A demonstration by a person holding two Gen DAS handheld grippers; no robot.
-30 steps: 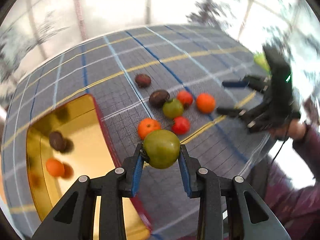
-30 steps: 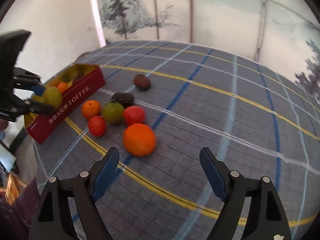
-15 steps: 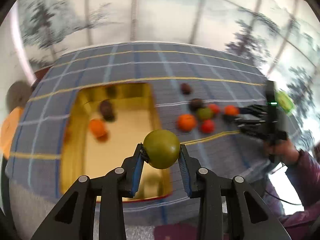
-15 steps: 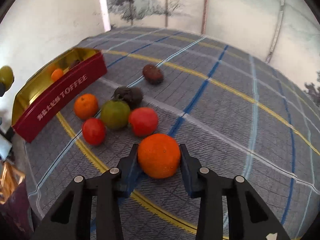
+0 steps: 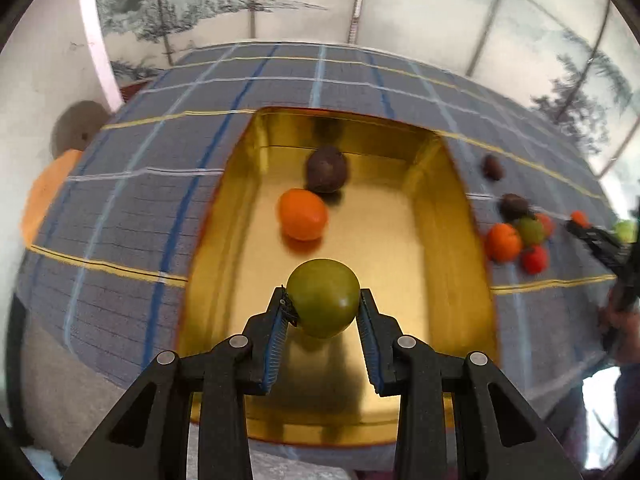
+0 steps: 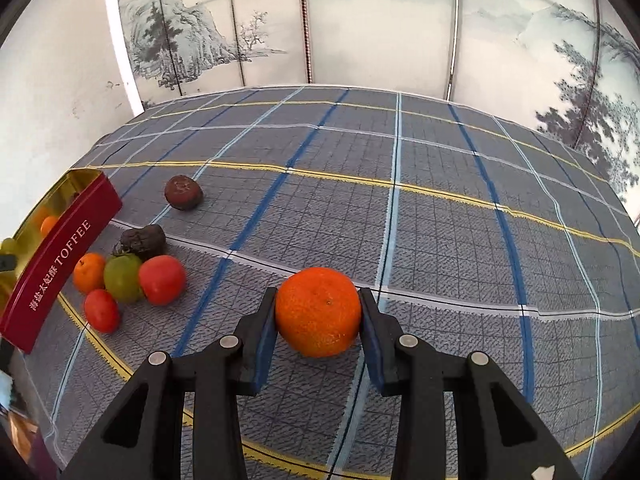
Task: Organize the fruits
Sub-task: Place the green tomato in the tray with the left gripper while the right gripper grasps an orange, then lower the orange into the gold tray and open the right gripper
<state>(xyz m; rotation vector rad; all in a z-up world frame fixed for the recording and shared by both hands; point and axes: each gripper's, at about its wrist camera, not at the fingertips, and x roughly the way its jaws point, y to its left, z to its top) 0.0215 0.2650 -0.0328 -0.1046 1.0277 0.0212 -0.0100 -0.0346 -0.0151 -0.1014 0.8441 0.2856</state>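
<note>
My left gripper (image 5: 323,308) is shut on a green tomato (image 5: 323,297) and holds it above the near end of the gold-lined toffee tin (image 5: 452,216). Inside the tin lie an orange fruit (image 5: 303,214) and a dark brown fruit (image 5: 326,169). My right gripper (image 6: 318,314) is shut on an orange (image 6: 318,311) and holds it just above the checked cloth. To its left, several loose fruits sit beside the red tin wall (image 6: 60,268): a red tomato (image 6: 162,279), a green tomato (image 6: 122,277), a small orange (image 6: 89,273), a small red tomato (image 6: 101,310) and two dark fruits (image 6: 183,192).
The grey-blue checked tablecloth (image 6: 440,208) covers the table, with painted screens behind it. In the left wrist view the loose fruit pile (image 5: 516,232) lies right of the tin, with the other gripper (image 5: 600,240) beyond it. The table's near edge runs just below the tin.
My left gripper has carried the green tomato from beside the pile to over the tin. My right gripper has closed on the orange and lifted it slightly away from the pile.
</note>
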